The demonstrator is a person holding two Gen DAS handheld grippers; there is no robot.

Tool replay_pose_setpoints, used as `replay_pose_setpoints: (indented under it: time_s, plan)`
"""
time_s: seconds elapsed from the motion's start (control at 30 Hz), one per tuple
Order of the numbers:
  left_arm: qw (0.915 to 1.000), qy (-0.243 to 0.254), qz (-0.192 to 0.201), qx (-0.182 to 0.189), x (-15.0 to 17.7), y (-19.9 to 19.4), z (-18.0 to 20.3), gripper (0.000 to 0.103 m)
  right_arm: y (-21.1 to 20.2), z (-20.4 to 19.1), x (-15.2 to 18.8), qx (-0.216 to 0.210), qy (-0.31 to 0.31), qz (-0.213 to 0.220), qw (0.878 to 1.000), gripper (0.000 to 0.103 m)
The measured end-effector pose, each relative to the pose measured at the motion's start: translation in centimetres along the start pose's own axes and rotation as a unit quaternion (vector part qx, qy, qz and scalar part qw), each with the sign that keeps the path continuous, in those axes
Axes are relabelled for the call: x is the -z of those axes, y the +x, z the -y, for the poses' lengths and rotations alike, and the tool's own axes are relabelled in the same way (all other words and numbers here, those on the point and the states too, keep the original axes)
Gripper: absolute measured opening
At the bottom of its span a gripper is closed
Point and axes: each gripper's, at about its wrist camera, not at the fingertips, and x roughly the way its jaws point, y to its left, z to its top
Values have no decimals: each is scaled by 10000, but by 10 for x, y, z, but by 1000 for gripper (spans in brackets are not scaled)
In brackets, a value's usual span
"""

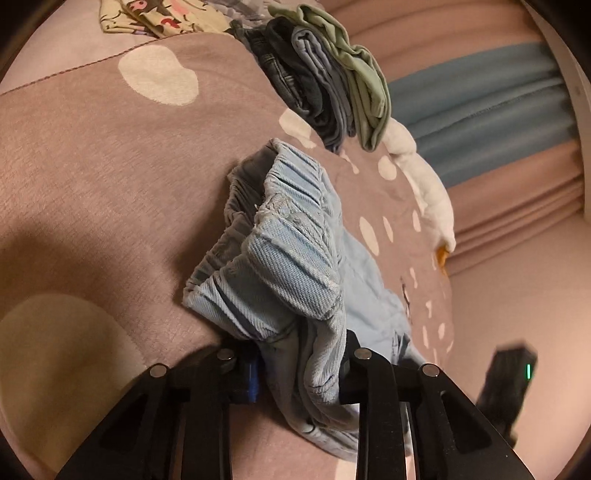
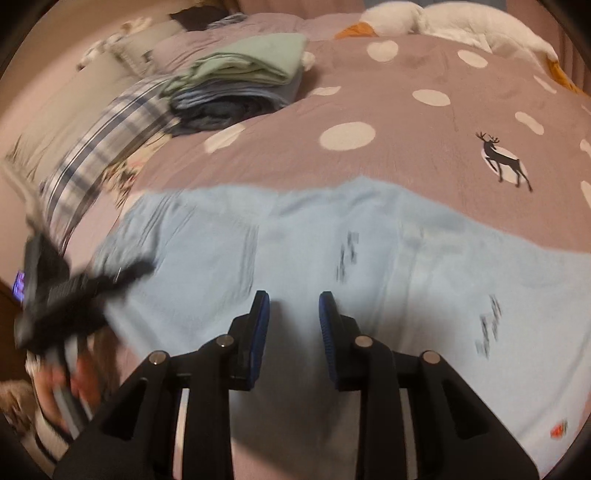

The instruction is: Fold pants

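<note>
Light blue pants (image 1: 280, 258) lie on a mauve bedspread (image 1: 110, 184) with white dots. In the left wrist view their gathered elastic waistband is bunched up, and my left gripper (image 1: 301, 363) is shut on it, with fabric filling the gap between the jaws. The right wrist view shows the pants (image 2: 332, 240) spread flat across the bed. My right gripper (image 2: 294, 314) hovers over them, open, with nothing between its blue pads (image 2: 260, 317). The left gripper (image 2: 74, 295) shows as a dark blur at the pants' left end.
A stack of folded clothes (image 2: 240, 77) with a green piece on top sits at the far side of the bed. A plaid cloth (image 2: 96, 155) lies to its left. A white plush goose (image 2: 461, 22) rests along the far edge. A deer print (image 2: 502, 162) marks the bedspread.
</note>
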Motion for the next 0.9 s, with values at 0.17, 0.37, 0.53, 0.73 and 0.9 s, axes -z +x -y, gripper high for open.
replay_pose_setpoints:
  time_s: [0.17,0.37,0.53,0.73,0.9]
  plan:
    - [10000,84,-42,6,0,2,-1,27,38,5,-28,529,55,-288,9982,10]
    - [9999,119,-45,-10,-1,1,0,27,28,-8,-3,647,-205,-349,9971,10]
    - [9998,164,-46,-58,-1,1,1,27,2,-16,35,520,-307,-466,9971,10]
    - [9993,280,-63,-249,-2,1,8,27,-20,-25,79,335,-413,-716,9960,12]
    - [9976,487,-110,-487,-1,1,22,27,-21,-27,92,356,-514,-581,9963,13]
